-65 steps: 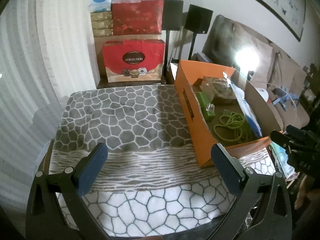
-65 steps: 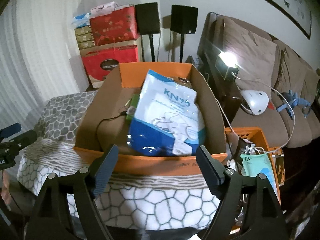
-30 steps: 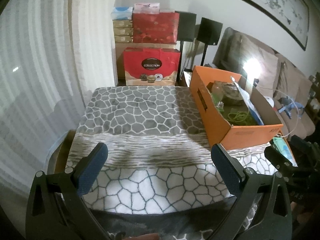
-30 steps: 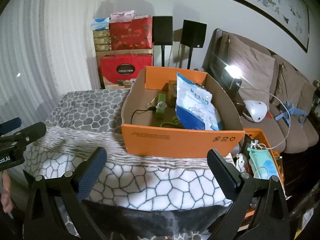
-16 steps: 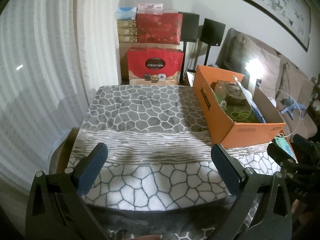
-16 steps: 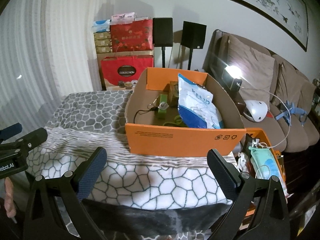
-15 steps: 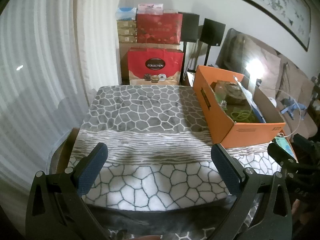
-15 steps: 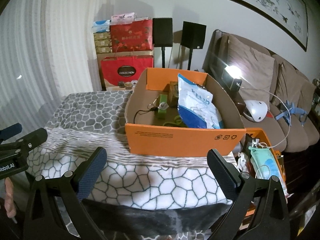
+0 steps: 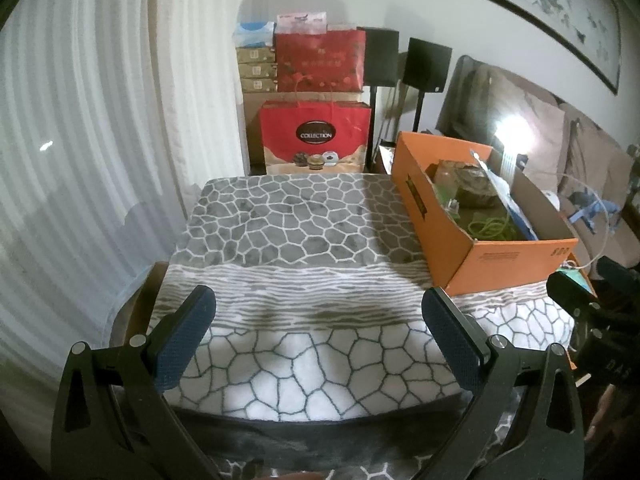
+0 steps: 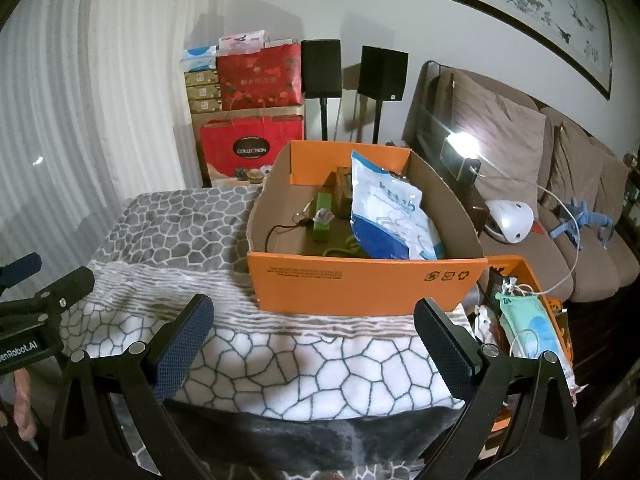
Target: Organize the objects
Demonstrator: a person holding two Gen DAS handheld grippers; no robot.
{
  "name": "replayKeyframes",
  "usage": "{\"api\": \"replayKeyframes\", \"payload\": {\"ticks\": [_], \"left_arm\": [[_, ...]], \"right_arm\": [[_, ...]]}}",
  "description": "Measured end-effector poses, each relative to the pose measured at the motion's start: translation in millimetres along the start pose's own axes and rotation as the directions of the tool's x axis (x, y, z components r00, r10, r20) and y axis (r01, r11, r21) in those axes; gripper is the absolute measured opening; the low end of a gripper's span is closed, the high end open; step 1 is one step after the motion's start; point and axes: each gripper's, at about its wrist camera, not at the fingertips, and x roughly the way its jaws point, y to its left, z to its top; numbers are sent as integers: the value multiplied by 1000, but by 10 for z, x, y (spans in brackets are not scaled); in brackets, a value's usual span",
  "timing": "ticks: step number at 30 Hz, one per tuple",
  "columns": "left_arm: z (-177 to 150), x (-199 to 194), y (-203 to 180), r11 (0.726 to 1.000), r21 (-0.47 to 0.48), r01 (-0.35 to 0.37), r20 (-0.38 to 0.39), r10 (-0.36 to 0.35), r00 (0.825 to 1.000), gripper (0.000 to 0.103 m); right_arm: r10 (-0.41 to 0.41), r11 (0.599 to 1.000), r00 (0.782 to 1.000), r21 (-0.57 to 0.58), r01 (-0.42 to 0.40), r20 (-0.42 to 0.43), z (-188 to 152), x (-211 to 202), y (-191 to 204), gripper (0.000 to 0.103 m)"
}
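Note:
An orange cardboard box [image 10: 360,280] stands on the right part of a table covered by a grey-and-white patterned blanket [image 10: 180,240]. In the box are a blue-and-white KN95 mask bag [image 10: 390,220], a green block [image 10: 322,216], a green cord [image 9: 492,226] and a black cable [image 10: 280,228]. The box also shows in the left wrist view [image 9: 516,264]. My left gripper [image 9: 318,332] is open and empty over the blanket's near edge. My right gripper [image 10: 314,340] is open and empty in front of the box.
A second orange bin [image 10: 532,280] with a teal packet [image 10: 528,320] and clutter sits right of the table. Red gift bags [image 9: 314,136] and stacked boxes stand behind the table. Two black speakers [image 10: 352,68], a brown sofa [image 10: 560,184], a white curtain [image 9: 80,140].
Both grippers have pulled back from the box and risen, so the whole table now shows. Over the last half second almost nothing moved. Both stay open and empty.

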Motion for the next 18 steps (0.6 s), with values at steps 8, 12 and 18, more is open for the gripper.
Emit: {"api": "replayKeyframes", "payload": {"ticks": [8,12,18], "left_arm": [[-7,-3,9,1000,-1,1,-2,-1,1000,103],[-11,-7,8,1000,-2,4,-1,-4,1000,103],[-6,-22,-1,1000,2,4,3,-4,1000,103]], "right_arm": [[-1,1000,1000,0,1,3,4,-7,2,101],[0,1000,1000,-1,0,3,4,-8,1,101],[-1,1000,1000,1,1,2,2,-8,1,101]]}}
